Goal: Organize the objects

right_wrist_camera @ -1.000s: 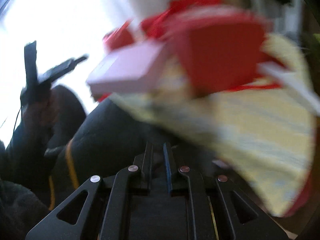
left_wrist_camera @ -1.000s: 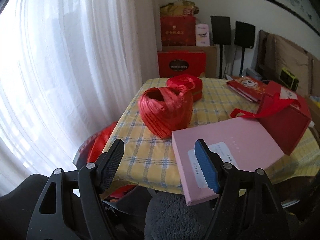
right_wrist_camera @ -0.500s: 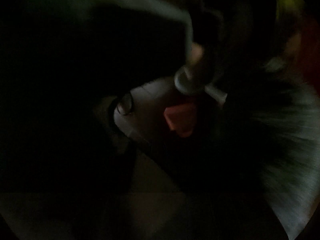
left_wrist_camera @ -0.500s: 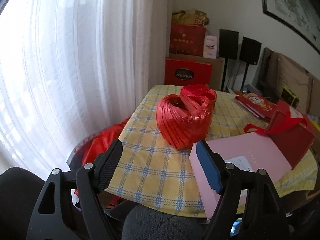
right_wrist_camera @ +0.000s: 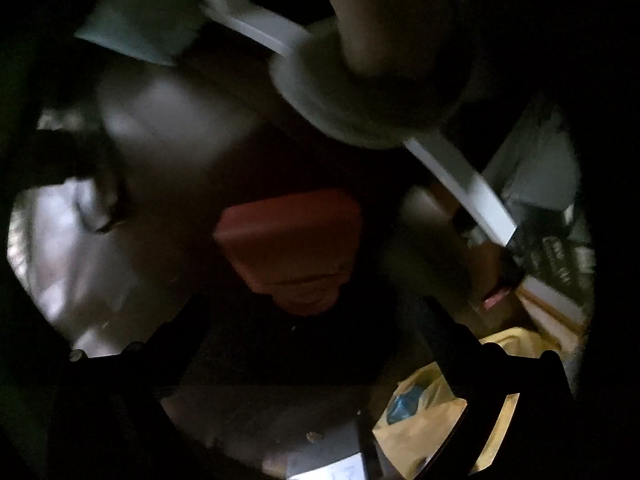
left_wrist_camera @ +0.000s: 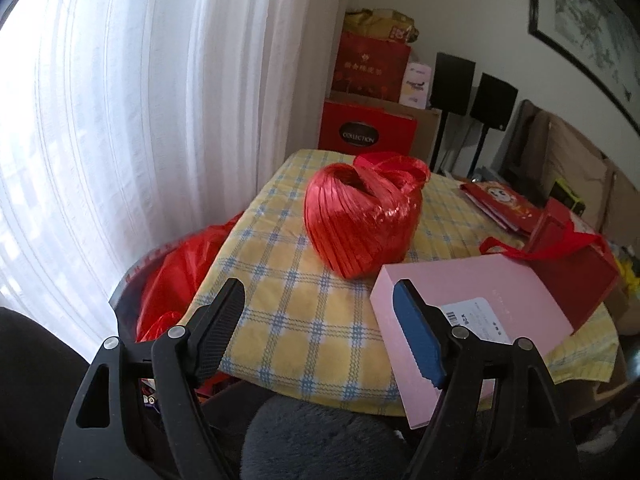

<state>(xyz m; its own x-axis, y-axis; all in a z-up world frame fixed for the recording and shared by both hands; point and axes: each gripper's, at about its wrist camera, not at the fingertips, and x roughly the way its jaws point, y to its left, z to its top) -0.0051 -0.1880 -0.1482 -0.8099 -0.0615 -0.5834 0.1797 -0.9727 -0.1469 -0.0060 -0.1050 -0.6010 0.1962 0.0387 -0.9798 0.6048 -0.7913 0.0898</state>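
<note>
1. Fingers of your right gripper (right_wrist_camera: 308, 344) have just been opening; they now stand wide, empty, above a dim orange object (right_wrist_camera: 290, 248).
2. Your left gripper (left_wrist_camera: 320, 332) gapes, nothing held; the pink box (left_wrist_camera: 472, 320) overhangs the surface's near edge.
3. Likely you're reaching below.

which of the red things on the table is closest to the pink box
The red ball of plastic twine, right beside the flat pink box; the red gift bag sits behind it.

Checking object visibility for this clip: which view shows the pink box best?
The left wrist view: the pink box lies lit and sharp on the checked tablecloth, partly overhanging its near edge. The right wrist view is dark and blurred, pointing below the table; the box does not appear there.
</note>
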